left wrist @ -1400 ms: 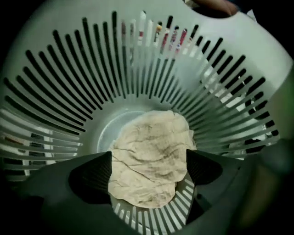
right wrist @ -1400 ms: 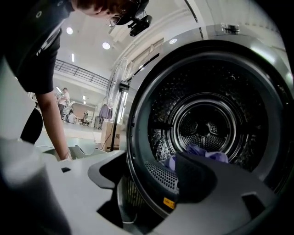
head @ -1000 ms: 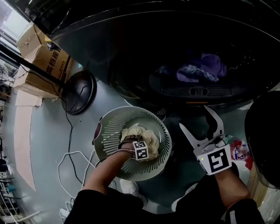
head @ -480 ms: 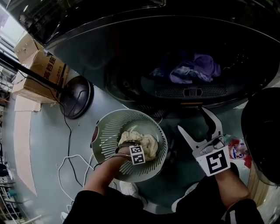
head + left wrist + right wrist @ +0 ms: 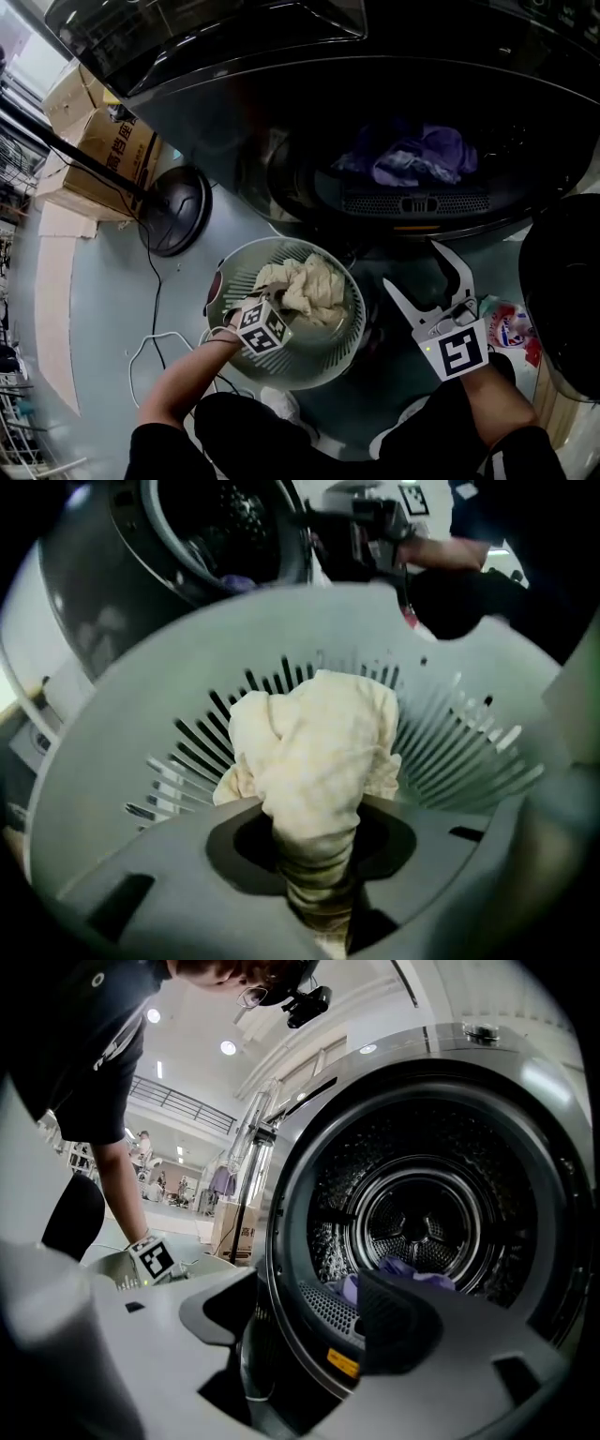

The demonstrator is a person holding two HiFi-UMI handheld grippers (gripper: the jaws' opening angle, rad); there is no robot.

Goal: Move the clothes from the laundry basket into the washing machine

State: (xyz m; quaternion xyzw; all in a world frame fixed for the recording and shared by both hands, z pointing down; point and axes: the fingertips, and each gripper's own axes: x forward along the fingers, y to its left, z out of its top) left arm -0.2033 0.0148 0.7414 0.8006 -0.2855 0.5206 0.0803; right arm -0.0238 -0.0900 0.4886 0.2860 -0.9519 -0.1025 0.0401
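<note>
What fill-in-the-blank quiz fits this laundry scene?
1. The cream cloth is pinched by the ____ tongs.
2. The right tongs stand ____, holding nothing.
3. The clothes inside the washing machine are ____.
Missing words: left; open; purple.
Note: the left tongs' jaws have just been closing, with that cloth between them.

Two brown cardboard boxes [image 5: 112, 150] sit stacked at the upper left on the grey-blue floor [image 5: 103, 281], the lower one printed with red characters. A black pole [image 5: 75, 148] slants across them down to a round black base [image 5: 178, 211] just beside the boxes. A thin black cable [image 5: 155, 281] runs from the base down the floor, and a white cable [image 5: 159, 333] loops near it. A pale board [image 5: 52, 309] lies along the left edge. A red and blue packet [image 5: 511, 330] lies at the far right. In the right gripper view, round ceiling lights [image 5: 228, 1047] shine above a balcony railing [image 5: 183, 1105].
</note>
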